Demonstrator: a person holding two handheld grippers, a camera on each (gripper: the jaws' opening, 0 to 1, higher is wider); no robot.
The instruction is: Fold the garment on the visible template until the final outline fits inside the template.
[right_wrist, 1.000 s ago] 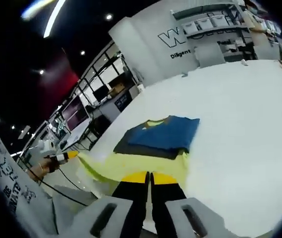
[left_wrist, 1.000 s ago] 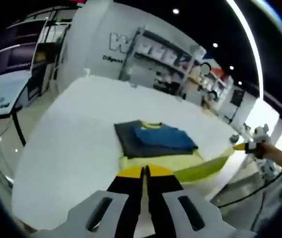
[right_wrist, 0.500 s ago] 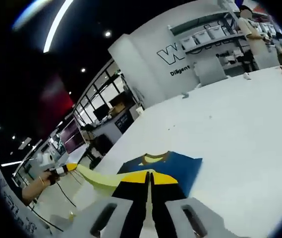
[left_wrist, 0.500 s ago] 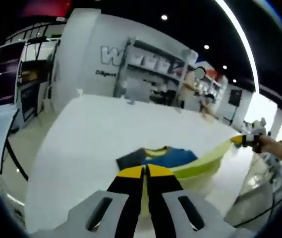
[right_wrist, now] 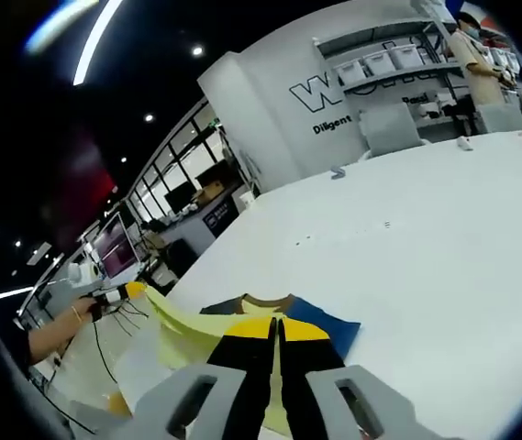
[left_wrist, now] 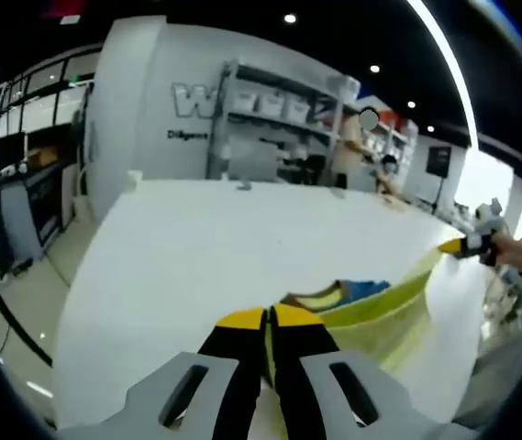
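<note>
A yellow-green stretch of the garment [left_wrist: 380, 316] hangs taut between both grippers above the white table [left_wrist: 187, 238]. My left gripper [left_wrist: 267, 319] is shut on one corner of it. The right gripper [left_wrist: 467, 246] holds the other corner at the right. Behind the raised edge, the blue part with a yellow collar [left_wrist: 352, 293] lies flat. In the right gripper view my right gripper [right_wrist: 276, 327] is shut on the yellow-green cloth [right_wrist: 183, 330], which runs left to the left gripper [right_wrist: 118, 293]. The blue part [right_wrist: 329, 332] and a dark strip [right_wrist: 219, 309] peek out beyond it.
The white table [right_wrist: 444, 238] reaches far back and to both sides. Shelving with boxes [left_wrist: 279, 101] lines the back wall, and a person [left_wrist: 354, 147] stands by it. Desks with monitors [right_wrist: 114, 252] sit beyond the table's left edge.
Both grippers have carried the yellow-green edge up and forward over the blue part, which is now mostly hidden behind it. Both cameras have tilted up toward the far wall.
</note>
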